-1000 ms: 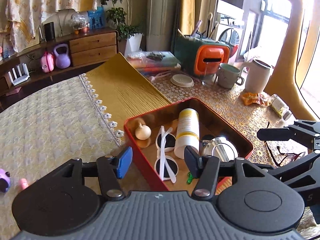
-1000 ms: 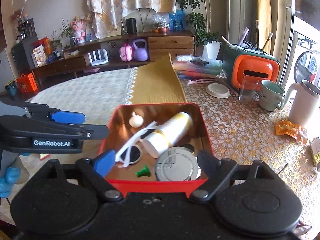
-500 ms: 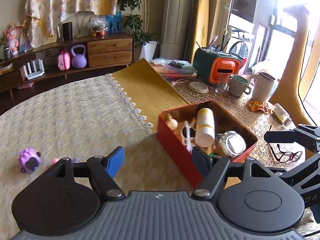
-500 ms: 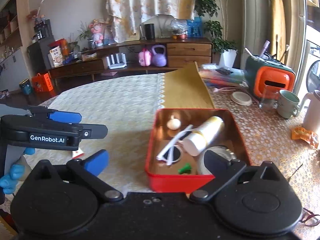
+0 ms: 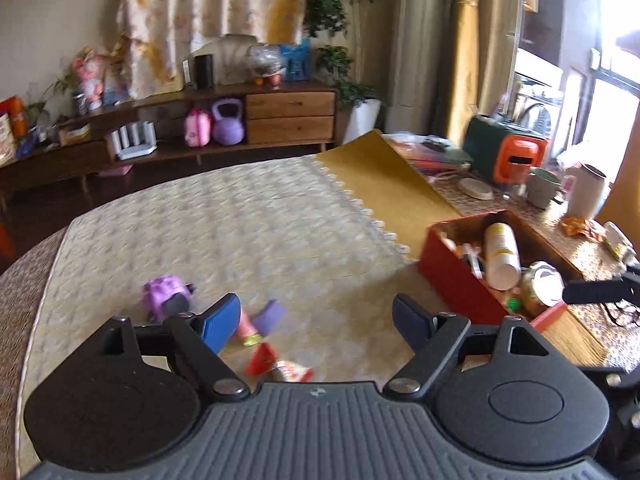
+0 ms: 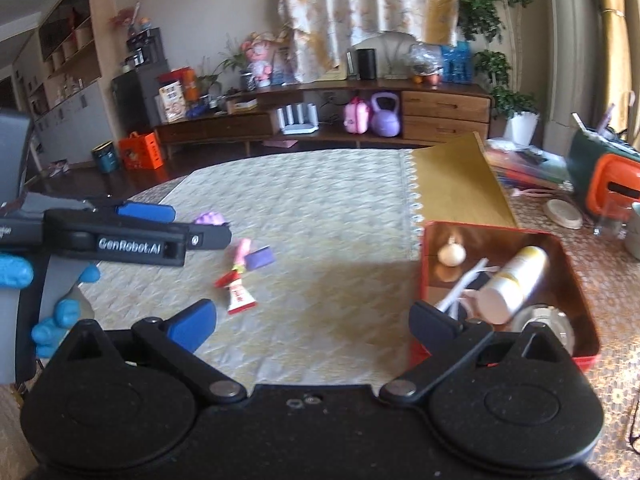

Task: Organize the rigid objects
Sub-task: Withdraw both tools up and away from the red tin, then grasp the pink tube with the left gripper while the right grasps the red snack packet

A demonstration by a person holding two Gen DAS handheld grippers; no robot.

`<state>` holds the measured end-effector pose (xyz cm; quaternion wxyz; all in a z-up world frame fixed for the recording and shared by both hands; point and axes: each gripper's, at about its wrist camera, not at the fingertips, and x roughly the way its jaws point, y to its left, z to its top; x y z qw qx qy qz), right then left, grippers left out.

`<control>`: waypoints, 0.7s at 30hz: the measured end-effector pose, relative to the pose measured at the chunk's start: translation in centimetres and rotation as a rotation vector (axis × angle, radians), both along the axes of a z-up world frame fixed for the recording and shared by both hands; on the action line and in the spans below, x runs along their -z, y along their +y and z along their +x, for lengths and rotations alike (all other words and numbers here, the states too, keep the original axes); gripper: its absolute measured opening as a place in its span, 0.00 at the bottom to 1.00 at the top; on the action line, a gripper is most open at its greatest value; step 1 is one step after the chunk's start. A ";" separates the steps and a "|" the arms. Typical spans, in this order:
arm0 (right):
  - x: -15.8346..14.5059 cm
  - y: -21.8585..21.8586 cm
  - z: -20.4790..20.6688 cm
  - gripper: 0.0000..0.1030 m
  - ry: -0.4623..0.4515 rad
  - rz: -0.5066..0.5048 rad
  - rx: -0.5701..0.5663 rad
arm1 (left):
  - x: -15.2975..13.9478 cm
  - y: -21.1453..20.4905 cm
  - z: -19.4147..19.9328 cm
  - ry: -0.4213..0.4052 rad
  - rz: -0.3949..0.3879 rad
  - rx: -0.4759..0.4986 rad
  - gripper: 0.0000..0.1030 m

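A red tin box [image 5: 448,280] [image 6: 576,360] on the table holds a white bottle [image 5: 502,254] [image 6: 510,284], white sunglasses [image 6: 460,286], a small wooden knob [image 6: 451,255], a round metal lid [image 5: 546,284] and a small green piece [image 5: 512,303]. Left of it on the cloth lie a purple toy [image 5: 164,296], a purple block [image 5: 270,315] [image 6: 260,258], a pink piece [image 6: 243,249] and a red-and-white tube [image 5: 280,364] [image 6: 238,296]. My left gripper [image 5: 316,322] [image 6: 172,224] is open and empty just above these small items. My right gripper [image 6: 316,322] is open and empty, left of the box.
At the table's far right stand an orange-and-green container [image 5: 516,158], a green mug [image 5: 542,188], a white jug [image 5: 586,196], a round coaster [image 5: 476,188] and snack wrappers [image 5: 580,226]. Eyeglasses [image 5: 624,314] lie right of the box. A folded yellow cloth [image 5: 384,184] rises behind the box.
Both grippers have pulled back and swung left, away from the red box. The small items on the cloth have come into view under the left gripper. Both jaws stayed open.
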<state>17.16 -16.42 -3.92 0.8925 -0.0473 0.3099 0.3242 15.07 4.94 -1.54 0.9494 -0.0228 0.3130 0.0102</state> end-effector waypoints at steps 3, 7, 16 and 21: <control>0.5 1.4 -0.1 1.00 0.011 -0.013 -0.034 | 0.5 1.6 0.1 0.010 0.011 -0.040 0.81; 1.2 3.1 -0.4 1.00 0.004 -0.039 -0.076 | 1.3 3.2 0.3 0.030 0.011 -0.071 0.81; 3.2 6.8 0.0 1.00 -0.017 -0.133 -0.136 | 4.2 5.5 1.7 0.089 -0.016 -0.140 0.81; 4.6 8.3 0.8 0.99 -0.021 -0.155 -0.168 | 5.9 5.8 2.6 0.118 -0.011 -0.151 0.81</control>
